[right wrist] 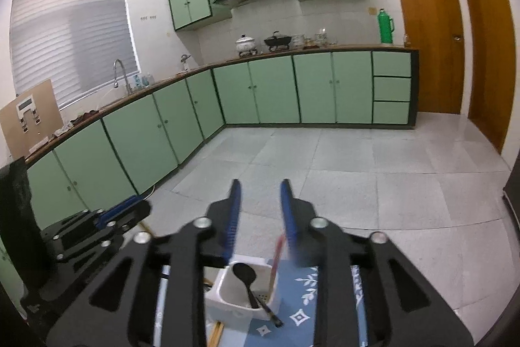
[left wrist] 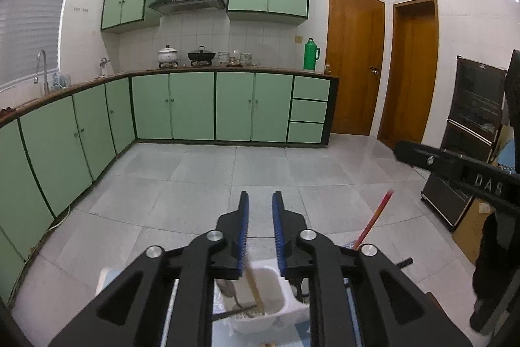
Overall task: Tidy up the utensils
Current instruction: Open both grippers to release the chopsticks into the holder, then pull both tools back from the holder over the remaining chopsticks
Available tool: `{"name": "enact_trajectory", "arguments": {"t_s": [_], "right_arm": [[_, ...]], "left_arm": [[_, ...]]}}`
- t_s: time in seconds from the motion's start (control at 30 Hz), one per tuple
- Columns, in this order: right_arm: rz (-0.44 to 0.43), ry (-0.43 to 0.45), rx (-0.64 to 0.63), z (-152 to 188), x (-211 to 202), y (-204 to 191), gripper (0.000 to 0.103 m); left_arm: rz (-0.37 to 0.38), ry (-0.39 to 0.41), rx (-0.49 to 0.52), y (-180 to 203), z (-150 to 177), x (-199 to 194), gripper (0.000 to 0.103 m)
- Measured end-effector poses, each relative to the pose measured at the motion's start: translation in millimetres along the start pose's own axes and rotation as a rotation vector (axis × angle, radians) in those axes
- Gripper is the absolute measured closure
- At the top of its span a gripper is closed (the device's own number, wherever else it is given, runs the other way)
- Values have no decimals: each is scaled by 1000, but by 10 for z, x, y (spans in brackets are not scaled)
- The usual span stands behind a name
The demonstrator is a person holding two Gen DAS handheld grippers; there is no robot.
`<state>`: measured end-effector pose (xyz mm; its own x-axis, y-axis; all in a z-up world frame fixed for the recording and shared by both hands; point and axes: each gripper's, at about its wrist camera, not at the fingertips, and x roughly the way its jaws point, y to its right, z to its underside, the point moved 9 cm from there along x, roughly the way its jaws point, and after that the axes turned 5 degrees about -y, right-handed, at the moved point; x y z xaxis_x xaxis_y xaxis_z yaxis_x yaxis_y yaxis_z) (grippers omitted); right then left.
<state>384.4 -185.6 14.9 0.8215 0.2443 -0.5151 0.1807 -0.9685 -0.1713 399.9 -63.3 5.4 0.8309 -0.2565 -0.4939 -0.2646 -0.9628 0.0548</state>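
My left gripper [left wrist: 260, 200] and right gripper [right wrist: 260, 189] both hang with fingers slightly spread, pinching nothing, over the white utensil caddy [right wrist: 242, 298] on the blue-patterned bench [right wrist: 305, 298] just below. The wooden chopstick [left wrist: 254, 288], red-tipped chopstick [right wrist: 276, 259] and black spoon [right wrist: 245, 277] standing in it look light, stiff and slim, so I'd take each near its upper end. The caddy's base and whatever lies beside it are hidden behind my gripper frames.
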Motion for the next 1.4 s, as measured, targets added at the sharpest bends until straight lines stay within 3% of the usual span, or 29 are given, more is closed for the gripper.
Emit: {"name": "enact_trajectory", "arguments": {"t_s": [0.1, 0.23, 0.37, 0.53, 0.7, 0.97, 1.4], "right_arm": [[8, 22, 14, 6, -194, 63, 61], [30, 54, 10, 128, -526, 113, 44], [41, 72, -12, 469, -879, 90, 30], [42, 50, -22, 1078, -1133, 7, 18], [60, -23, -16, 1801, -1174, -149, 13], [60, -138, 0, 2553, -971, -479, 12], [77, -328, -16, 3519, -539, -705, 13]], "left_arm": [[6, 12, -12, -17, 35, -218, 81], [-9, 46, -22, -49, 168, -622, 54], [-27, 64, -22, -74, 429, -973, 38], [-43, 23, -49, -131, 1013, -1251, 36], [-80, -63, -84, -230, 1694, -1323, 33], [-115, -210, -97, -322, 2507, -1174, 33], [-145, -356, -77, -389, 3229, -1014, 33]]}}
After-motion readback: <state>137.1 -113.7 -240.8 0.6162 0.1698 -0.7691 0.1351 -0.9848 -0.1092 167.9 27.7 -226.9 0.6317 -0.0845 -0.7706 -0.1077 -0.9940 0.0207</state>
